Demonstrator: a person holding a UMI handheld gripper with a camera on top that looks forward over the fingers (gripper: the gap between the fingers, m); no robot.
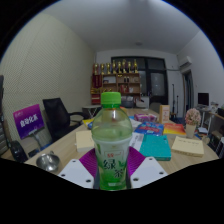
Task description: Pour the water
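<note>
- A green-capped plastic bottle [111, 142] with a green label stands upright, clamped between the gripper's [112, 166] two white fingers, their purple pads [136, 161] pressed to its sides.
- Beyond it stretches a cluttered desk [65, 150]: a teal notebook [156, 148] to the right, a metal bowl [47, 160] to the left.
- A black office chair [57, 115] and a shelf of trophies [116, 71] stand further back in the room.

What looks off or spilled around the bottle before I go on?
Nothing stands out. The green-capped bottle is upright between the gripper fingers, cap still on, no spill visible on the table. The books and metal bowl beyond lie cluttered but undisturbed.
</note>
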